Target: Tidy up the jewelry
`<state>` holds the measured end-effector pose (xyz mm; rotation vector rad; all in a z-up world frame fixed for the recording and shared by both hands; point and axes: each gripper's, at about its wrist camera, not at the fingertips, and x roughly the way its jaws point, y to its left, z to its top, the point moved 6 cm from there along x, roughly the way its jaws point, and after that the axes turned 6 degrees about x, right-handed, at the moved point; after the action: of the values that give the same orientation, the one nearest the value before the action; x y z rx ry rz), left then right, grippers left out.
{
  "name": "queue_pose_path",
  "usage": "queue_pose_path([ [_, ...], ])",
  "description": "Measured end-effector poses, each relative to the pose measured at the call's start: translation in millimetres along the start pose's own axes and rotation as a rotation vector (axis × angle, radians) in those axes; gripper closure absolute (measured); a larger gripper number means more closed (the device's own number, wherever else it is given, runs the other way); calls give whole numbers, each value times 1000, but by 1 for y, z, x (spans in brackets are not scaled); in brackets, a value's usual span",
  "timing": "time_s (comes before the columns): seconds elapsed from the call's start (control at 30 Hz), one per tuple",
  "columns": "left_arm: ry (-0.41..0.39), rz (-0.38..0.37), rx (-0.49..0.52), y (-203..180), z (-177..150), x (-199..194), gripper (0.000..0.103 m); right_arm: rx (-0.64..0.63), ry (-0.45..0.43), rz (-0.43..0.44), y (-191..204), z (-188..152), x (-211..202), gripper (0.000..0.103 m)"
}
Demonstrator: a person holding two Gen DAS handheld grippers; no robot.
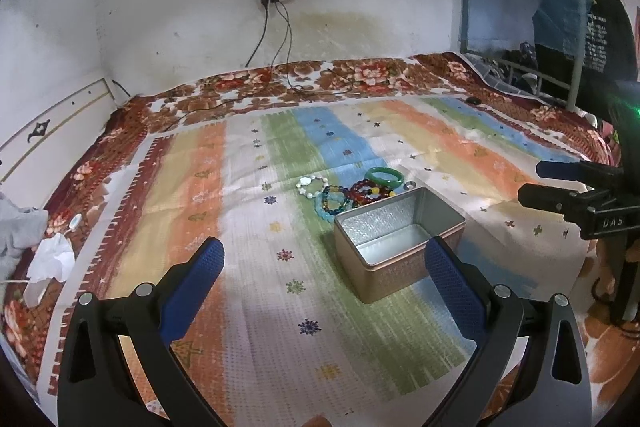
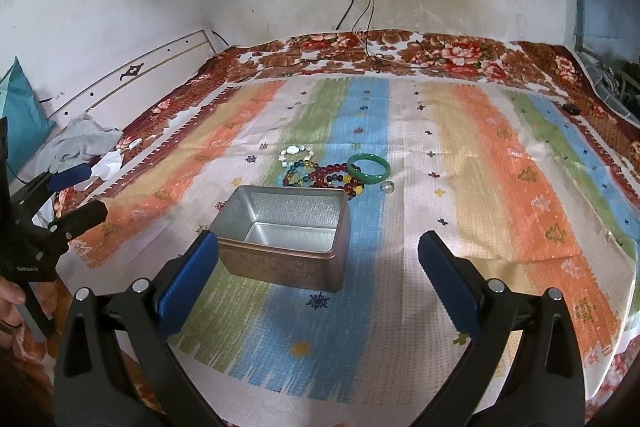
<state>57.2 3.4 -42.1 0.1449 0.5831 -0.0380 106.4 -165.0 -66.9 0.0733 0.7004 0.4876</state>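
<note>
An open, empty metal tin (image 1: 394, 247) (image 2: 286, 231) stands on the striped cloth. Just beyond it lies a cluster of jewelry: a green bangle (image 1: 385, 177) (image 2: 368, 169), a dark red bead bracelet (image 1: 366, 191) (image 2: 334, 177), a blue-and-amber bead bracelet (image 1: 335, 198) (image 2: 298, 173), a white shell bracelet (image 1: 312, 185) (image 2: 294, 151) and a small silver ring (image 1: 409, 185) (image 2: 387, 186). My left gripper (image 1: 324, 265) is open, hovering short of the tin. My right gripper (image 2: 318, 259) is open too, the tin's near edge beside its left finger. Neither holds anything.
The striped cloth (image 2: 480, 167) covers a floral blanket on a bed against a white wall. Cables (image 2: 370, 27) hang from a wall socket. Crumpled tissue and grey cloth (image 1: 48, 259) lie at the left edge. A metal rack with clothes (image 1: 560, 7) stands at the right.
</note>
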Motion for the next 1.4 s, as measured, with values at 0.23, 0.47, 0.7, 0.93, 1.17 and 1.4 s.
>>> queue_pose_path([
  [0.23,-3,20,-15,3,-1,0,5,-4,6,-1,1,-1,1,5],
  [0.47,23,-7,-46,6,-4,4,5,4,6,-15,-2,-2,3,4],
  [0.7,25,-12,-56,5,-5,5,5,-11,9,-37,0,-3,4,5],
  [0.93,87,-1,-75,10,-11,13,5,-20,13,-45,-1,-3,6,4],
  [1.17,147,43,-103,23,-15,28,5,-46,31,-55,0,1,19,5],
  [1.4,173,86,-73,21,-8,44,5,-23,36,-83,-11,20,40,5],
])
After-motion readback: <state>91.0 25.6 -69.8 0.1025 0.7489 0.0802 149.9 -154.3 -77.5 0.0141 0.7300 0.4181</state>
